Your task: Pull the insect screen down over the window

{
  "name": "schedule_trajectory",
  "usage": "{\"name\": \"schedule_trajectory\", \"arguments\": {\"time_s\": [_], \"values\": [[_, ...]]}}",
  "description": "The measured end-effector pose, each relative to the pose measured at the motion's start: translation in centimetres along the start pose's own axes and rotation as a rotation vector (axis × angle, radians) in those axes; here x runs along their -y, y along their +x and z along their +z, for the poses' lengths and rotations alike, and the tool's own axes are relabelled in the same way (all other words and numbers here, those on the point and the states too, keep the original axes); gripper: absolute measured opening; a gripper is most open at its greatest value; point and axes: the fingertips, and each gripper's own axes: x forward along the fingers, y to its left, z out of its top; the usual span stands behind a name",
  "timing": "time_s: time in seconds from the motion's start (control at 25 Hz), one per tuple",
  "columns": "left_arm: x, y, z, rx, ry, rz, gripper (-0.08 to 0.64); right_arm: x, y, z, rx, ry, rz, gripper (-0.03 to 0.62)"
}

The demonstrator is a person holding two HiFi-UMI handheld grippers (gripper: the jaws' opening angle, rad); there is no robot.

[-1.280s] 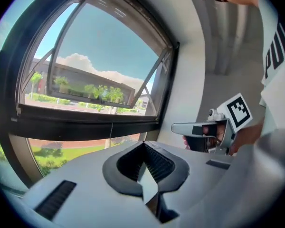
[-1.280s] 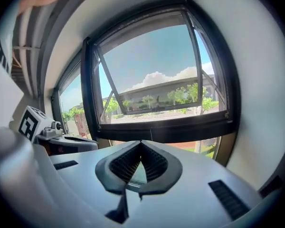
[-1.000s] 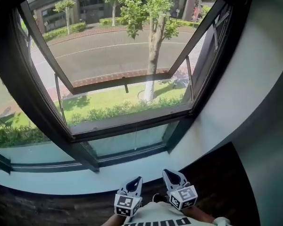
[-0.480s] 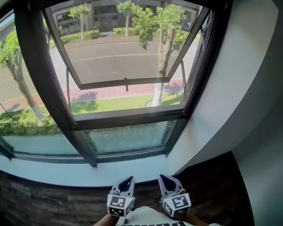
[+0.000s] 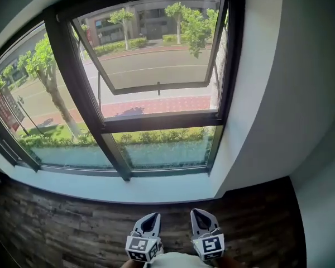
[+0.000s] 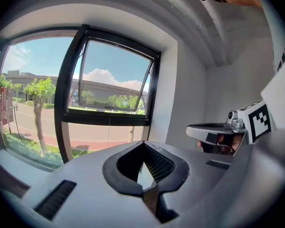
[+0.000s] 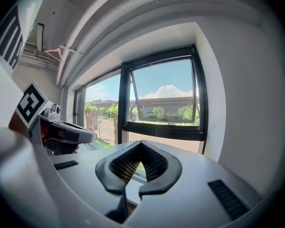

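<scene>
Left hand-held gripper (image 5: 149, 221): is being held low, close to the person's body and above the wooden floor (image 5: 56, 228); its jaws are being pressed fully together, with nothing between them.
Right hand-held gripper (image 5: 200, 216): is being held just beside the left one, jaws likewise closed and empty.
Window (image 5: 162, 121): is being faced from well apart; its upper sash (image 5: 156, 87) is being propped outward, with fixed glass below and a pale sill (image 5: 100, 186) beneath.
Insect screen: is not being shown across the opening in any view, and the street is being seen clearly through it. It is judged to be stowed at the top of the frame, though no housing or pull bar can be made out there.
Stage: the approach is judged to be under way; nothing is being touched yet.
Handling: the mesh is judged to be light, thin and limp, and easily torn or creased if pinched directly. Some spring resistance is being expected.
Grasp point: the stiff bottom bar or its tab is being favoured, near the middle, so that both edges are being drawn down evenly.
</scene>
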Motion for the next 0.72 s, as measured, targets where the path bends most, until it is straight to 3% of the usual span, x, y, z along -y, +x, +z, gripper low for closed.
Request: {"name": "schedule_trajectory", "arguments": {"time_s": [0.36, 0.72], "values": [[4.5, -8.9, -0.2, 0.049, 0.069, 0.078, 0.014, -1.7, -9.0, 3.6, 0.104, 0.0, -0.029, 0.006], [3.0, -20.7, -0.7, 0.145, 0.111, 0.121, 0.014, -11.7, -15.3, 2.8, 0.063, -0.004, -0.032, 0.006]]}}
